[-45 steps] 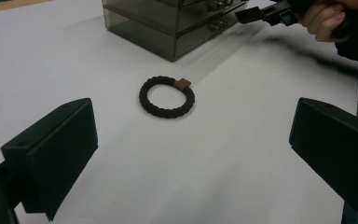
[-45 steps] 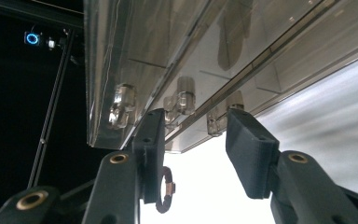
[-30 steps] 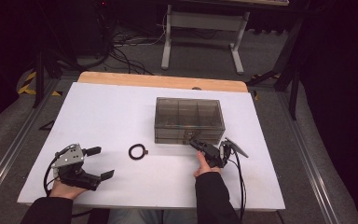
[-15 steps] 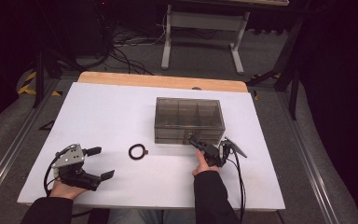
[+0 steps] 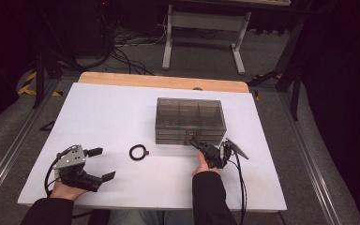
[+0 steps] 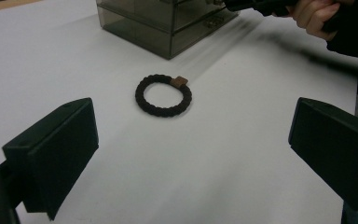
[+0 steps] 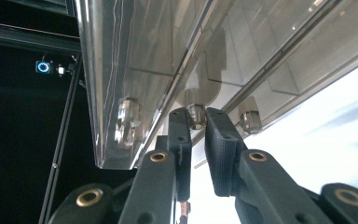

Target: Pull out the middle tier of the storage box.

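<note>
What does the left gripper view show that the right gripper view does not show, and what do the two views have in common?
Left gripper view: the dark braided hair tie with its small brown tag lies flat on the white table, ahead of the left gripper, whose jaws stand wide open.

Right gripper view: the right gripper is shut on a small metal drawer knob; two more knobs sit on either side of it.

Both: the smoky transparent drawer box and the white table.
</note>
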The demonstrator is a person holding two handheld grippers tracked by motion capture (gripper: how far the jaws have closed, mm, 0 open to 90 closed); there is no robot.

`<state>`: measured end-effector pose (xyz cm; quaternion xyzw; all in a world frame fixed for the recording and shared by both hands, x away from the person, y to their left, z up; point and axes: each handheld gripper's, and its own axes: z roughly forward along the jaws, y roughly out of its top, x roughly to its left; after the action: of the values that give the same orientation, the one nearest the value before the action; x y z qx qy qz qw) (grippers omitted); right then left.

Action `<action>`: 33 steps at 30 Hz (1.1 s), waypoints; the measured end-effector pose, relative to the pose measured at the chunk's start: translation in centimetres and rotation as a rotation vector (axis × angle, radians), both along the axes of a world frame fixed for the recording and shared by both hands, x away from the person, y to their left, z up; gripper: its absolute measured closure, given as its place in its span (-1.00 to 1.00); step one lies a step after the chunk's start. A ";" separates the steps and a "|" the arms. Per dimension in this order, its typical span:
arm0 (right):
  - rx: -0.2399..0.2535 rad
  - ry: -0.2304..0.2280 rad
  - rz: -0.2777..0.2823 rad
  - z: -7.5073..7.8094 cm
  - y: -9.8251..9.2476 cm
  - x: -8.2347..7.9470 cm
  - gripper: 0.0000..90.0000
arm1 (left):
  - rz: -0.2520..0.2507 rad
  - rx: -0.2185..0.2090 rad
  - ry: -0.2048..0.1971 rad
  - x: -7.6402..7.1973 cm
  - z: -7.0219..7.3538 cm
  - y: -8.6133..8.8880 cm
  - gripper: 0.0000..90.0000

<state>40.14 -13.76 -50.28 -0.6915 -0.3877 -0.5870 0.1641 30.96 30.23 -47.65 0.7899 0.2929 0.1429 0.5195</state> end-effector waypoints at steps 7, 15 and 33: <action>-0.020 -0.010 0.008 0.0 0.0 -0.7 0.81 | -0.005 0.003 -0.002 0.0 0.0 0.0 -0.95; -0.035 -0.013 0.017 0.1 -0.1 -1.2 0.81 | -0.002 0.010 0.006 -0.1 -0.1 -0.2 -0.95; -0.053 -0.033 0.014 0.0 -0.2 -2.5 0.81 | -0.007 0.031 -0.007 0.0 0.0 -0.3 -0.95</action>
<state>37.62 -13.96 -50.26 -0.6831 -0.4106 -0.5867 0.1436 30.91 29.95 -47.69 0.7982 0.2860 0.1486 0.5090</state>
